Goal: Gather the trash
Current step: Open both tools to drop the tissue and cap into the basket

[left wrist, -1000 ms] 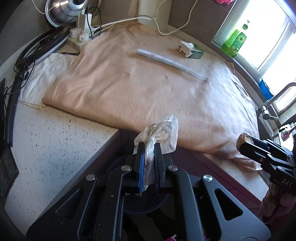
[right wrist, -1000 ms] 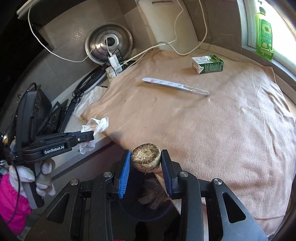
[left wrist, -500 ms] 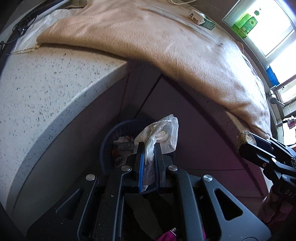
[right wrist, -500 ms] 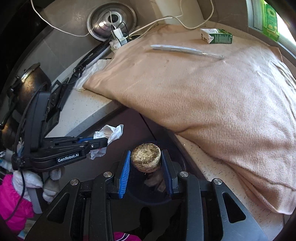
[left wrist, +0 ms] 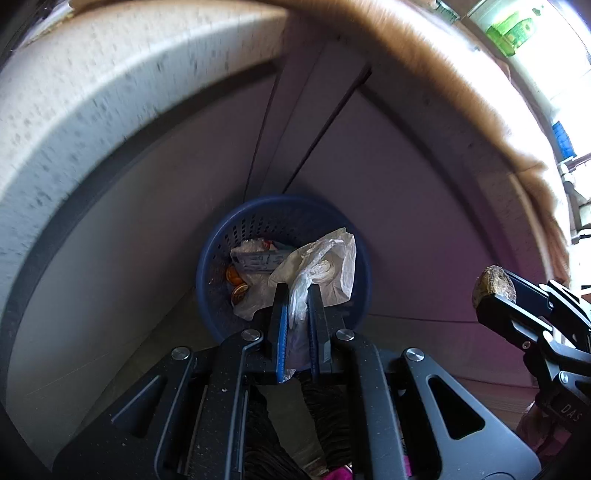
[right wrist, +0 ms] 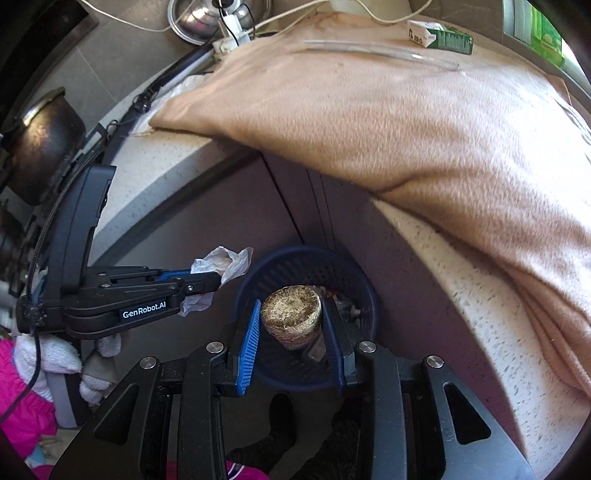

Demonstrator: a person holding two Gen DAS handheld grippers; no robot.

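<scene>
My left gripper point(left wrist: 295, 291) is shut on a crumpled white plastic wrapper point(left wrist: 325, 266), held above a blue perforated trash basket point(left wrist: 236, 229) on the floor. The basket holds paper and orange bits. My right gripper point(right wrist: 290, 308) is shut on a round brown fibrous chunk point(right wrist: 291, 310), right over the same basket point(right wrist: 365, 291). In the right wrist view the left gripper point(right wrist: 214, 282) with the wrapper point(right wrist: 221, 262) hangs just left of the basket. In the left wrist view the right gripper point(left wrist: 480, 295) with the chunk point(left wrist: 493, 282) sits at the right edge.
A speckled countertop point(right wrist: 159, 166) covered by a tan towel point(right wrist: 406, 110) overhangs the basket, with purple-grey cabinet doors point(left wrist: 406, 221) behind it. On the towel lie a green-white carton point(right wrist: 439, 35) and a long clear strip point(right wrist: 376, 50). A gloved hand point(right wrist: 48, 358) holds the left gripper.
Both grippers have sunk from countertop height to below its edge, down over the blue basket. Each keeps its hold on the same piece of trash.
</scene>
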